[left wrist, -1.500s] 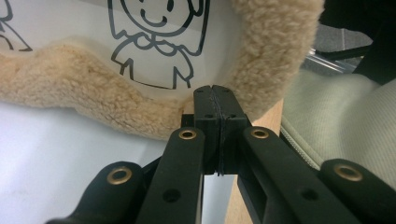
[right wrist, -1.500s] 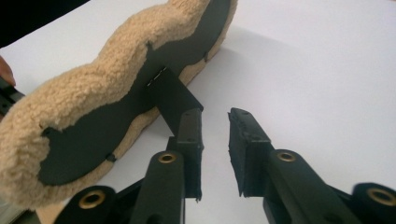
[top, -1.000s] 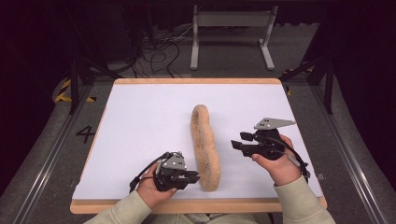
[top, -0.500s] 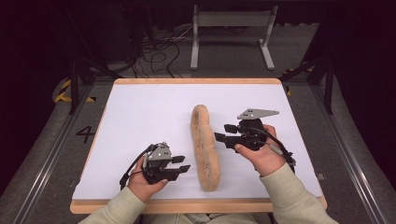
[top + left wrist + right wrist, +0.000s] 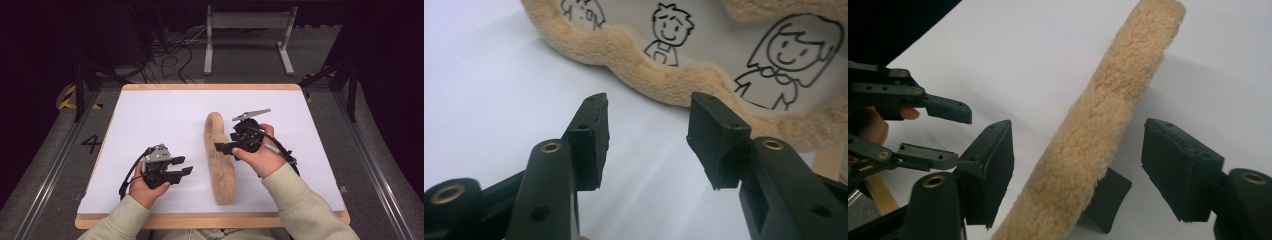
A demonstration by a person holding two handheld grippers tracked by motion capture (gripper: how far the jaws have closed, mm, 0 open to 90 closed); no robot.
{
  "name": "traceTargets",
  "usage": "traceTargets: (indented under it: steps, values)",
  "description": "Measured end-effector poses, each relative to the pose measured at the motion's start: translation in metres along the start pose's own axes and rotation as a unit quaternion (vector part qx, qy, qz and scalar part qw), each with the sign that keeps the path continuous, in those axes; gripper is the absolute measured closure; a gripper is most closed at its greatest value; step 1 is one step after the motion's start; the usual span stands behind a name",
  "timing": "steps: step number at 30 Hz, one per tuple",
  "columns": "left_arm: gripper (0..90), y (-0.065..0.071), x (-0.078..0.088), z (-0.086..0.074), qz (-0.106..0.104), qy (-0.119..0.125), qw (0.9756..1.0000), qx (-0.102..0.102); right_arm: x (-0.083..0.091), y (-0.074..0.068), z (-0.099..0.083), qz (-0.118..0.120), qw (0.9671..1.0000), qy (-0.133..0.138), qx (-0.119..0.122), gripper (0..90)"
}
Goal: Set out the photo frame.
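Fleece pad (image 5: 218,155) on white table (image 5: 150,115), dark cabled floor (image 5: 170,60) beyond; both grippers' jaws apart.

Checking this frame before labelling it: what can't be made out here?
- Plush frame: in the high view it stands edge-on, so its face is hidden.
- Cartoon drawings: in the left gripper view, cut off by the top and right edges.
- Dark prop: in the right gripper view, partly behind the plush; shape unclear.

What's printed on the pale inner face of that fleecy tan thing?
Black line cartoons of smiling people on the fleecy item's pale face, clearest in the left gripper view.
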State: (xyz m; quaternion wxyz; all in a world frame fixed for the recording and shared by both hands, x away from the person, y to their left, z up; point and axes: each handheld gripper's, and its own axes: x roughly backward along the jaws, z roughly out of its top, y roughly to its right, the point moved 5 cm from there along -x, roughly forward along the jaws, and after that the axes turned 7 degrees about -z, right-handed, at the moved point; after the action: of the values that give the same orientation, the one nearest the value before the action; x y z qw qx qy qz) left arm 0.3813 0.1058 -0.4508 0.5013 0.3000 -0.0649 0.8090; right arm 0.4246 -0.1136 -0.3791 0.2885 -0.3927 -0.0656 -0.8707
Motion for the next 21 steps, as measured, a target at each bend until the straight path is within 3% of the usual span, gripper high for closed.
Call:
traceTargets:
  steps: [8,12,17,21]
  values:
    - [51.1,-0.013,0.004,-0.002,0.016,0.005,0.9998,0.009,-0.021,-0.003,0.000,-0.013,0.9991,-0.038,0.010,32.1]
    - [50.8,-0.016,0.004,-0.003,0.017,0.006,0.9998,0.011,-0.030,-0.003,-0.002,-0.022,0.9981,-0.056,0.010,37.1]
    - [50.6,-0.016,0.004,-0.004,0.018,0.005,0.9998,0.010,-0.034,-0.006,-0.004,-0.012,0.9973,-0.073,-0.001,45.2]
    - [50.6,-0.015,0.003,-0.004,0.019,0.005,0.9998,0.009,-0.036,-0.007,-0.005,-0.017,0.9964,-0.082,-0.015,49.0]
